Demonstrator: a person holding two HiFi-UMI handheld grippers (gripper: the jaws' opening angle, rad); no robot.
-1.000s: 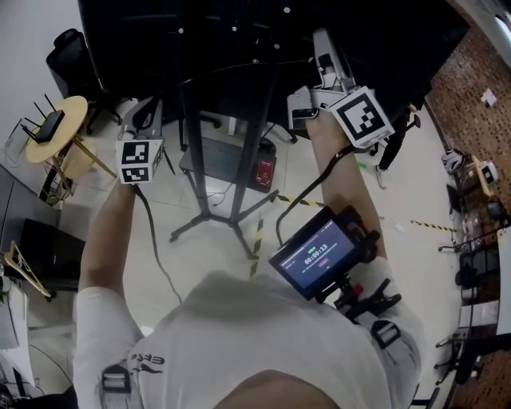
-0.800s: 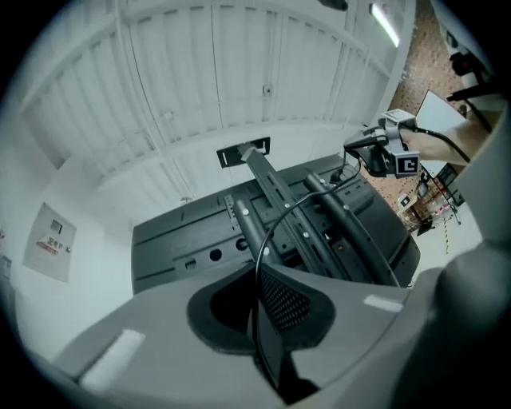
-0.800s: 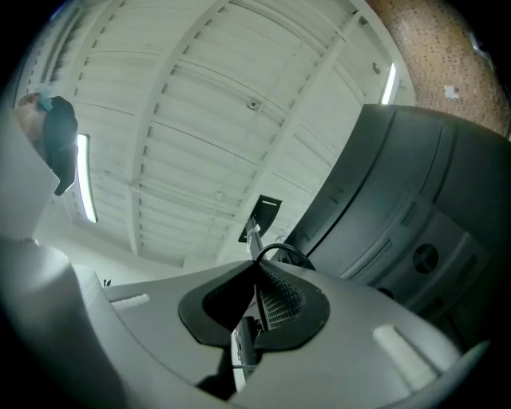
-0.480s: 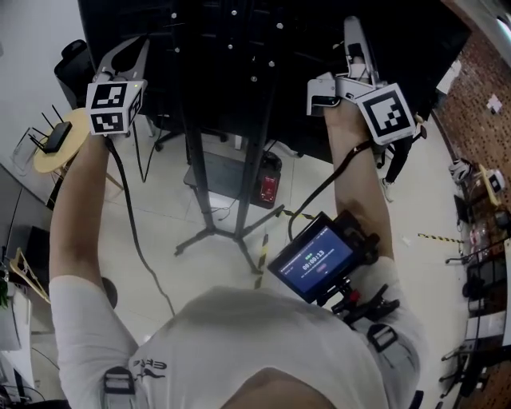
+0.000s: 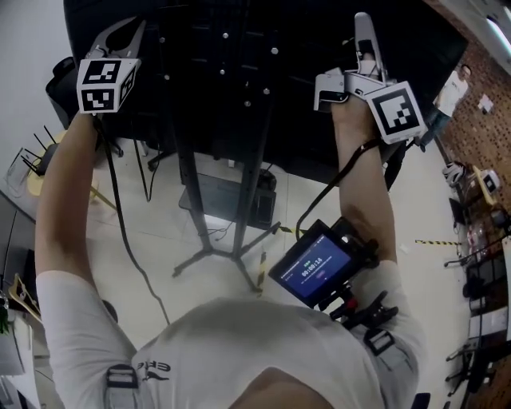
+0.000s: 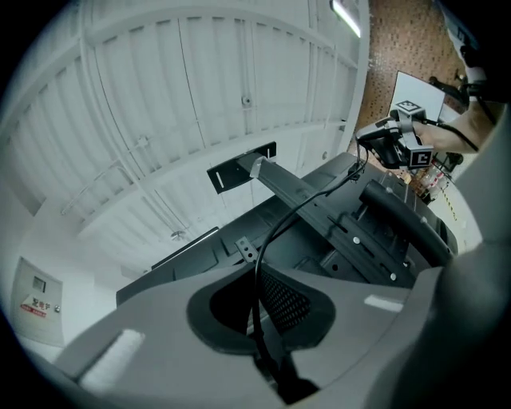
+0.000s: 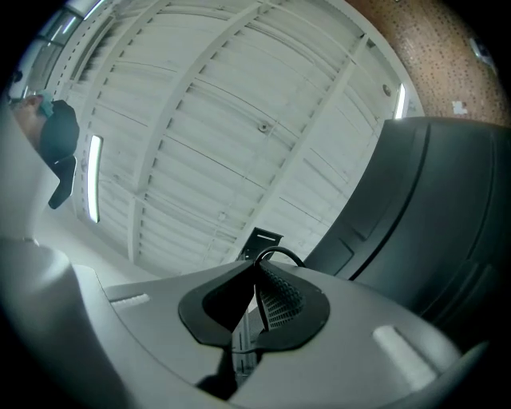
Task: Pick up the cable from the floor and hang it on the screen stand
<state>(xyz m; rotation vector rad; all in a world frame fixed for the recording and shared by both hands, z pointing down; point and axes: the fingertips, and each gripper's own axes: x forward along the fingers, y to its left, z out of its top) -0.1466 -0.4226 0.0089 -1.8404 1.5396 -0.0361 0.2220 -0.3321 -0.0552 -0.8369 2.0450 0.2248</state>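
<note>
A thin black cable (image 6: 295,212) runs from my left gripper (image 6: 257,299) up and right across the back of the screen to my right gripper (image 6: 399,144). The left jaws are shut on the cable. The right gripper (image 7: 255,279) is also shut on the cable (image 7: 279,254), which curls in a small loop just past the pads. In the head view the left gripper (image 5: 132,28) and right gripper (image 5: 363,24) are both raised high against the black screen (image 5: 239,48). Its stand (image 5: 239,184) drops to splayed legs on the floor. The cable is not visible against the dark screen there.
The screen's mount bracket (image 6: 351,232) lies under the cable span. A round wooden stool (image 5: 32,172) stands at the left. A grey box (image 5: 231,196) sits at the stand's base, with striped tape (image 5: 271,228) on the floor. A lit device (image 5: 315,264) hangs at the person's chest. A person (image 5: 451,92) stands far right.
Both grippers have risen from in front of the stand's pole to the upper part of the screen. The left one has also swung out to the left.
</note>
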